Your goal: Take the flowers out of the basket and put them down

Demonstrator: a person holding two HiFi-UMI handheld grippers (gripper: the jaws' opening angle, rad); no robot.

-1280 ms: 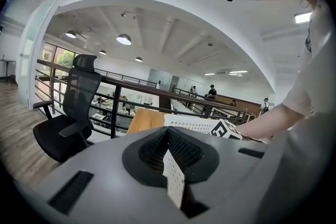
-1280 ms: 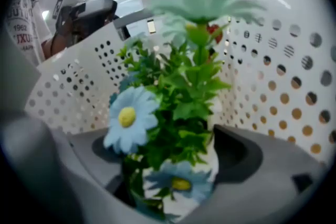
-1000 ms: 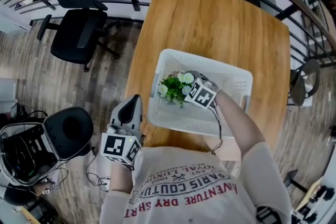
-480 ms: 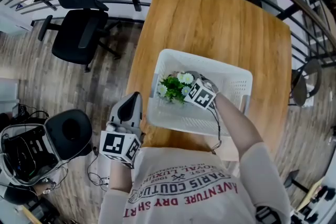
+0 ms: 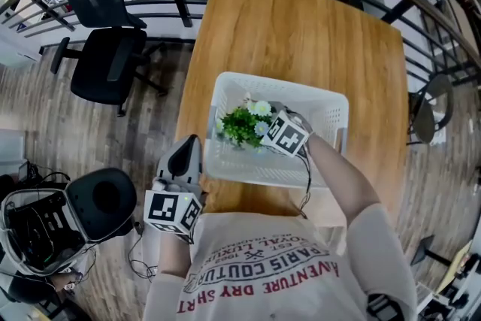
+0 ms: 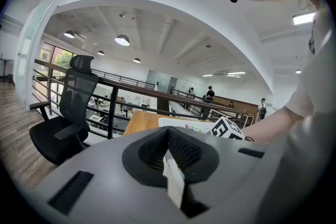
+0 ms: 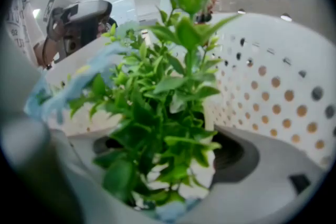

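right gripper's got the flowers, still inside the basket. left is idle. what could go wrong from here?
1. Nothing steadies the basket: the left gripper is off the table, jaws together on nothing. If leaves snag the perforated wall, the basket may lift or slide with the flowers.
2. The right gripper closes among leaves and stems, so the bunch could slip partway out.
3. The basket sits near the table's near edge; a drag toward the person could tip it off.
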